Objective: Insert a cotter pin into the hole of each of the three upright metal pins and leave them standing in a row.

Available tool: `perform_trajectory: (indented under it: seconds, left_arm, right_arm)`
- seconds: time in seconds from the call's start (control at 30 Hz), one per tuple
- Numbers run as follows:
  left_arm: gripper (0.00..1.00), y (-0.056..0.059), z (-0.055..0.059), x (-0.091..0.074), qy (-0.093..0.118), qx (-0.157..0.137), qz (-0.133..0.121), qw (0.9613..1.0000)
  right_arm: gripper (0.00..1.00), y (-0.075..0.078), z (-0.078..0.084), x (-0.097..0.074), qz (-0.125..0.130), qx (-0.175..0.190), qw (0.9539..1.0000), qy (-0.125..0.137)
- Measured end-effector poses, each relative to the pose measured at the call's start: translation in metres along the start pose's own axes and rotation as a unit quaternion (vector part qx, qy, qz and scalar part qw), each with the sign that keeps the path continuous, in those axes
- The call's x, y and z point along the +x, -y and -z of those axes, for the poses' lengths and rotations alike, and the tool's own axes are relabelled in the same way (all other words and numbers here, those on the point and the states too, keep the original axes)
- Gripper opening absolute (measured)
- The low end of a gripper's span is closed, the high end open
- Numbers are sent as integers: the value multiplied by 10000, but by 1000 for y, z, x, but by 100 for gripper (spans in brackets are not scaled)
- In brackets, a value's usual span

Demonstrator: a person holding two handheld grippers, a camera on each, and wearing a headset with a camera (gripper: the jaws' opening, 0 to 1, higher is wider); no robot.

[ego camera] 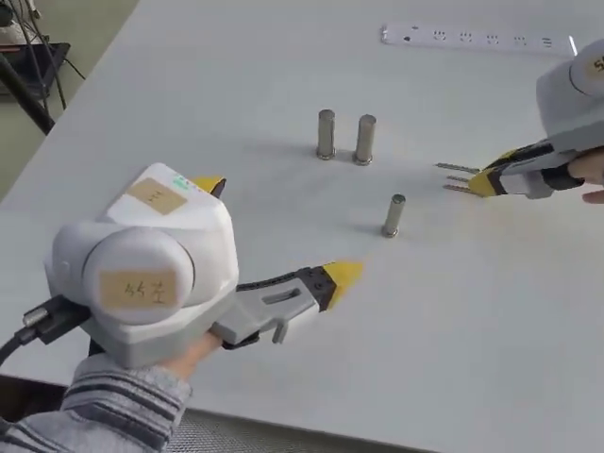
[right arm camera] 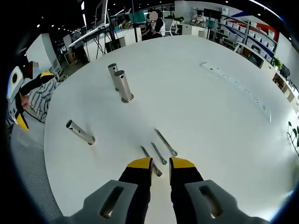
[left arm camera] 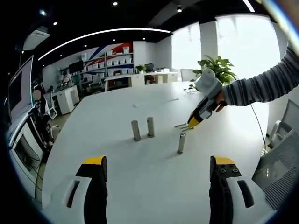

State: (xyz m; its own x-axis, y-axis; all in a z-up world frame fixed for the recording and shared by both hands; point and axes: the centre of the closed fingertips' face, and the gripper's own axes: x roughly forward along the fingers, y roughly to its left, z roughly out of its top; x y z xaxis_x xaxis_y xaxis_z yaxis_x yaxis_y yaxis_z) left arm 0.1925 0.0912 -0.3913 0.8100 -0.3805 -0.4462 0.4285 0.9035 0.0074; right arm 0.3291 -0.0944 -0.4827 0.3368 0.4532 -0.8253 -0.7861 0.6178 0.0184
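Three metal pins stand upright on the white table: two side by side (ego camera: 326, 133) (ego camera: 365, 139) and a third (ego camera: 394, 215) nearer me. Three thin cotter pins (right arm camera: 159, 153) lie flat, fanned out just ahead of my right gripper (right arm camera: 161, 163). Its yellow-tipped jaws stand a narrow gap apart, with the nearest cotter pin's end (right arm camera: 150, 161) running into that gap. The head view has this gripper (ego camera: 478, 181) right of the pins, by the cotter pins (ego camera: 458, 169). My left gripper (left arm camera: 159, 161) is wide open and holds nothing, well short of the pins (left arm camera: 181, 143), low left in the head view (ego camera: 278, 229).
A white power strip (ego camera: 477, 40) lies at the table's far edge. The tabletop (ego camera: 453, 330) is broad and bare around the pins. Office desks, screens and a person show far beyond the table in both gripper views.
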Motion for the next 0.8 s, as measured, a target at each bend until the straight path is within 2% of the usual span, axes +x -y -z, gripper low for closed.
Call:
perform_trajectory:
  seconds: [0.13, 0.3, 0.5, 0.6, 0.63, 0.8]
  left_arm:
    - [90, -2, 2, 0, -22, -51, -24, 10000]
    - [89, 2, 6, 1, -68, -69, 16, 10000]
    - [88, 1, 6, 1, -71, -86, 19, 9999]
    - [88, -1, 4, 1, -63, -67, 5, 10000]
    - [87, -2, 4, 1, -63, -64, -1, 10000]
    - [86, -5, 6, 1, -102, -37, -12, 9999]
  right_arm:
    - [7, -3, -3, 3, -93, -63, 9999, -55]
    - [4, -6, -2, 5, -127, -253, 9994, -188]
    - [0, -7, 0, 4, -223, -478, 9978, -405]
    - [0, -2, 0, 7, -264, -1002, 9930, -569]
    - [0, -2, 0, 8, -241, -982, 9930, -606]
    - [0, -3, 1, 8, -266, -1368, 9877, -716]
